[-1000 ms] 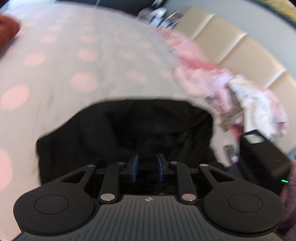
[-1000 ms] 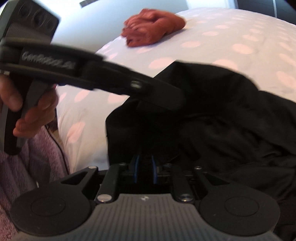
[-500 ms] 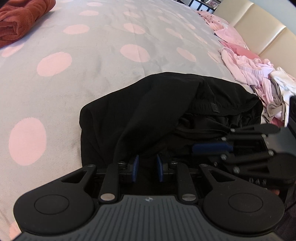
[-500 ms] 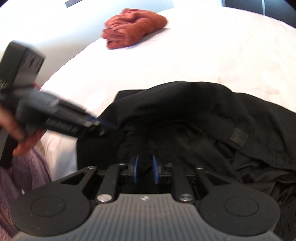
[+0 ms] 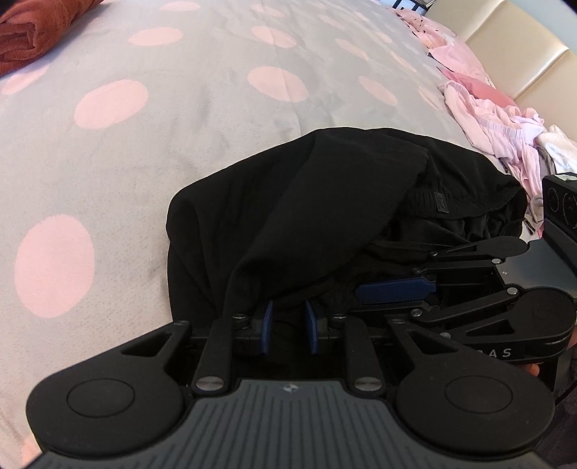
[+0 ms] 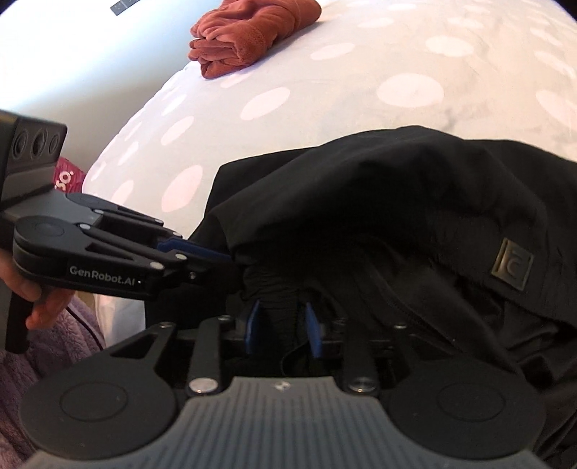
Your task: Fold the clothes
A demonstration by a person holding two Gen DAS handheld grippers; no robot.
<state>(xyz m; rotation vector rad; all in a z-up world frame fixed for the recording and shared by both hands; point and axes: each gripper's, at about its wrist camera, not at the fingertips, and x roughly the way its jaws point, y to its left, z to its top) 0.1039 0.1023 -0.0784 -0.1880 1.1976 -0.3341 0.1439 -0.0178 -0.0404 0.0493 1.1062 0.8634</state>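
You had a black garment (image 5: 324, 223) bunched on the grey blanket with pink dots (image 5: 151, 119), near its front edge. Your left gripper (image 5: 288, 326) had its blue pads only narrowly apart, with a fold of the black cloth's near hem drawn in between them, so it was pinching the fabric. Your right gripper (image 6: 281, 330) did the same just beside it: a gathered strip of black cloth ran between its pads, clamped. The two grippers sat close together at that hem. A small square logo patch (image 6: 512, 267) showed by the waistband. A folded rust-red towel (image 6: 252, 32) lay well apart at the far side, and pink clothes (image 5: 487, 119) were heaped near the cream headboard (image 5: 523, 54).
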